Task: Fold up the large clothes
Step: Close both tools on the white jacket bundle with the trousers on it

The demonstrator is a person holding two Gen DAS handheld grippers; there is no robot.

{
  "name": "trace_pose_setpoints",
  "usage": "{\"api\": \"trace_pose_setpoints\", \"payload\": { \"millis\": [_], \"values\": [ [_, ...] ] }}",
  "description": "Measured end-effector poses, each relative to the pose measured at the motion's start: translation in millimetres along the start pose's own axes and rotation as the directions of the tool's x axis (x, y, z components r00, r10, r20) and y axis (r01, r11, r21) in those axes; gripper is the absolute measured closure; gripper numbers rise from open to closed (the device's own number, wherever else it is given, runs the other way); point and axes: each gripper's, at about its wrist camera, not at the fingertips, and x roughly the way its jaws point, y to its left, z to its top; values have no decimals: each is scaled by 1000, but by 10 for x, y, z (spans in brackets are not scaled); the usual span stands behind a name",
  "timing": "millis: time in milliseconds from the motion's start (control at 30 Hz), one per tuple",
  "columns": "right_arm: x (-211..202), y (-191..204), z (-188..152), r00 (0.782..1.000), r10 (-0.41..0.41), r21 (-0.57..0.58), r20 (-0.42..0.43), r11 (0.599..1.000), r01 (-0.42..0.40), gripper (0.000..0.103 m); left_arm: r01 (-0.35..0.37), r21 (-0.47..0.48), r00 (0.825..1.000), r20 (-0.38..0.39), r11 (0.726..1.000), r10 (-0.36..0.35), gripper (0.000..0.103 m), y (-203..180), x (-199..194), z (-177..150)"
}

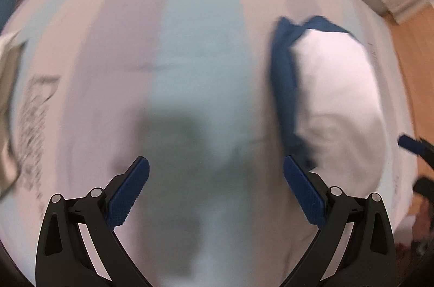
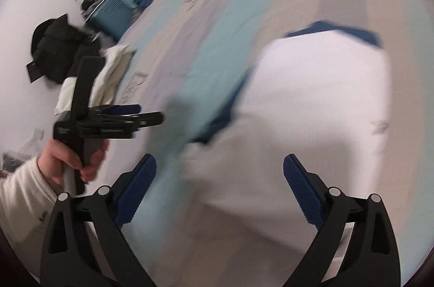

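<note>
Left wrist view was badly motion-blurred. Left gripper (image 1: 216, 189) stood wide open, nothing between its blue pads, hovering over a striped bedsheet (image 1: 195, 43) in pale blue, lilac and grey. At about 2 o'clock from the gripper lay the garment in hand: a folded white garment with navy trim (image 1: 336, 86), resting flat on the sheet, navy edge toward the bed's middle. Wooden floor (image 1: 407, 56) showed at the far right edge.

Right wrist view, also smeared. Right gripper (image 2: 219, 189) likewise spread wide and empty. The white garment (image 2: 320, 97) sat at 1 o'clock, just ahead of the right pad, its navy part peeking out at the far edge and along the left side. At 9 o'clock the left gripper (image 2: 146, 116) appeared side-on, held by the person's left hand (image 2: 73, 159) in a cream sleeve. A cream garment (image 2: 108, 75) and black clothing (image 2: 62, 48) waited at the bed's left edge, with a teal case (image 2: 114, 10) beyond.

Judgement: this fold looked finished or nearly so, both claws released. Next move likely called either for a final tidy of the white bundle or a reach toward 10 o'clock for a fresh piece; blur left that unclear.
</note>
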Motion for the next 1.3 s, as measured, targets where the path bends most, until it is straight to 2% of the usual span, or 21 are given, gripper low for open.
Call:
{"api": "trace_pose_setpoints", "payload": {
  "millis": [67, 133, 233, 367, 533, 633, 833, 1033, 1300],
  "values": [
    [-85, -358, 27, 999, -53, 24, 1, 998, 53, 12, 72, 61, 997, -18, 996, -71, 6, -219, 159, 180],
    [-93, -728, 74, 997, -74, 61, -12, 995, 74, 12, 112, 108, 993, -42, 988, -108, 6, -369, 297, 298],
    [-3, -1072, 120, 995, -95, 91, -35, 991, 97, 12, 170, 162, 983, -94, 972, -156, 6, -542, 533, 443],
    [153, -1359, 165, 997, -46, 125, -67, 991, 54, 12, 262, 153, 956, -174, 953, -235, 6, -634, 807, 532],
    [262, -1714, 168, 995, 59, 217, -79, 975, -40, 12, 338, 61, 923, -218, 939, -318, 6, -569, 1072, 611],
    [370, -1817, 190, 991, 99, 251, -89, 965, -74, 12, 349, 68, 918, -225, 935, -327, 6, -630, 1143, 617],
    [495, -1920, 192, 988, 112, 273, -103, 959, -80, 12, 364, 58, 912, -227, 930, -343, 6, -681, 1233, 638],
    [639, -1973, 187, 988, 96, 289, -122, 956, -57, 11, 342, 65, 919, -233, 937, -319, 6, -692, 1278, 656],
    [738, -2037, 116, 985, 124, 328, -122, 941, -78, 11, 320, 84, 927, -234, 944, -293, 5, -821, 1340, 662]
  ]
}}
